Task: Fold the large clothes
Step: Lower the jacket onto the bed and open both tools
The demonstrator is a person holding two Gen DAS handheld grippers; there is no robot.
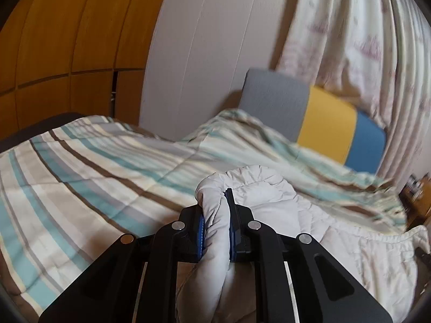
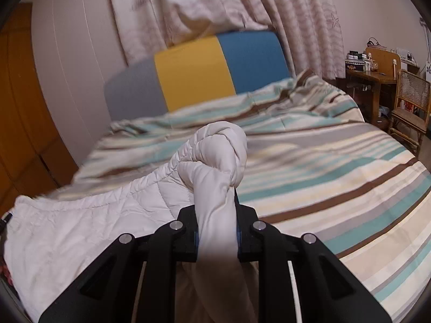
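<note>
A large white quilted garment [image 1: 272,204] hangs between my two grippers above a striped bed. My left gripper [image 1: 215,228] is shut on a bunched edge of it, the fabric squeezed between the blue pads. From there the cloth runs off to the right and sags toward the bedspread. In the right wrist view the same white garment [image 2: 80,220] stretches away to the left. My right gripper [image 2: 217,231] is shut on a thick twisted fold of it that bulges above the fingers.
The bedspread [image 1: 89,172] has teal, brown, grey and cream stripes. A grey, yellow and blue headboard [image 2: 194,72] stands at the far end under patterned curtains [image 2: 204,5]. Wooden wardrobe doors [image 1: 67,32] line the left. A cluttered desk [image 2: 374,75] and cane chair [image 2: 412,102] stand right of the bed.
</note>
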